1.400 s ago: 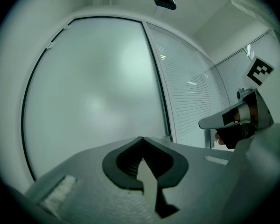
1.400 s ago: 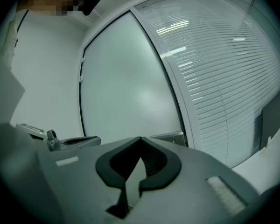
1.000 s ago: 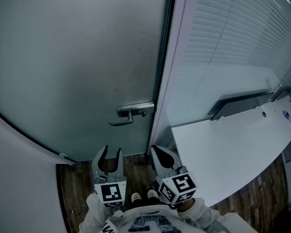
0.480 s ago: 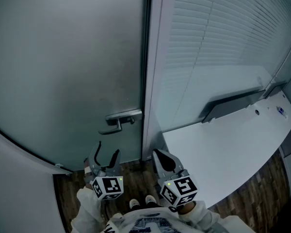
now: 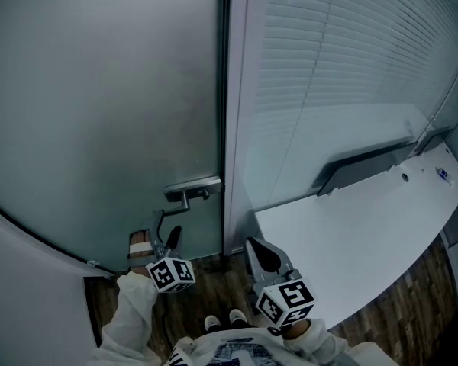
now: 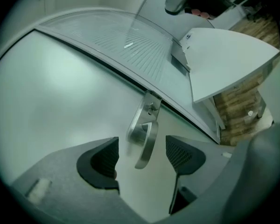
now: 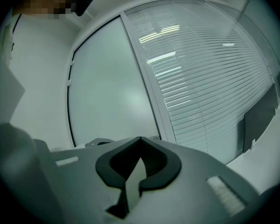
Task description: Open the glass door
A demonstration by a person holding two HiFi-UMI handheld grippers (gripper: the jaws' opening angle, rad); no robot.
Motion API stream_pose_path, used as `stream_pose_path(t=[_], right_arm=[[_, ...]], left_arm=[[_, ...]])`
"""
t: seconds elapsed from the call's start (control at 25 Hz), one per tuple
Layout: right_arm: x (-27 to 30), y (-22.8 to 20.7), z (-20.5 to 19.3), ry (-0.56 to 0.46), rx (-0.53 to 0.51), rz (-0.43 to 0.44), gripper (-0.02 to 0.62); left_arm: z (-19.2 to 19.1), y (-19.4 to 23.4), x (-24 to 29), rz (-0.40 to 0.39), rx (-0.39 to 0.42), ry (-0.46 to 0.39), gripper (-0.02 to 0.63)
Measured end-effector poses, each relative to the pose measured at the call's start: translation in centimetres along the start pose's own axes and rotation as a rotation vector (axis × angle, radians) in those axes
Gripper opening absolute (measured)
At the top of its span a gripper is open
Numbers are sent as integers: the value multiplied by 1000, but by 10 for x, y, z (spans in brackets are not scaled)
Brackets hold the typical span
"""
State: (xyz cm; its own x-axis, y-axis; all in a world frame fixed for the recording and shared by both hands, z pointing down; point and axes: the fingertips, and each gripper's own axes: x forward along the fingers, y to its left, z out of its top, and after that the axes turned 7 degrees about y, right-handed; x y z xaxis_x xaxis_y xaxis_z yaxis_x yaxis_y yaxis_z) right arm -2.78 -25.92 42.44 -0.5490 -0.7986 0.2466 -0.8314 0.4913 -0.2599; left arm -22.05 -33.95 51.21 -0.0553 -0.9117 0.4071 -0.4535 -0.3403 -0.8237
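Note:
The frosted glass door (image 5: 107,105) fills the left of the head view, with its metal lever handle (image 5: 189,192) near the door's right edge. My left gripper (image 5: 164,231) is rolled on its side just below the handle, jaws open. In the left gripper view the lever (image 6: 147,141) hangs in line with the gap between the two pads (image 6: 105,157), which do not touch it. My right gripper (image 5: 258,253) is held back by the door frame, shut and empty; in its own view the right gripper (image 7: 139,143) faces the door (image 7: 112,92).
A pale door frame post (image 5: 234,128) stands right of the door. Beyond it is a glass partition with slatted blinds (image 5: 336,75). A white desk top (image 5: 359,235) juts in at the right. A white wall (image 5: 30,296) closes the left; dark wood floor (image 5: 214,280) lies below.
My left gripper has moved left and toward the handle, rolled onto its side, and its jaws have opened wider. The right gripper has barely shifted.

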Motion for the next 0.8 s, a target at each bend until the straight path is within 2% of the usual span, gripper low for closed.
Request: stream_pose_path(t=[0.28, 0.8], right_arm=[[-1, -7, -3, 7, 14, -7, 3], [4, -10, 3, 0, 13, 0, 3]], left_arm=[[-9, -12, 24, -20, 96, 52, 325], [-17, -13, 42, -12, 124, 93, 307]])
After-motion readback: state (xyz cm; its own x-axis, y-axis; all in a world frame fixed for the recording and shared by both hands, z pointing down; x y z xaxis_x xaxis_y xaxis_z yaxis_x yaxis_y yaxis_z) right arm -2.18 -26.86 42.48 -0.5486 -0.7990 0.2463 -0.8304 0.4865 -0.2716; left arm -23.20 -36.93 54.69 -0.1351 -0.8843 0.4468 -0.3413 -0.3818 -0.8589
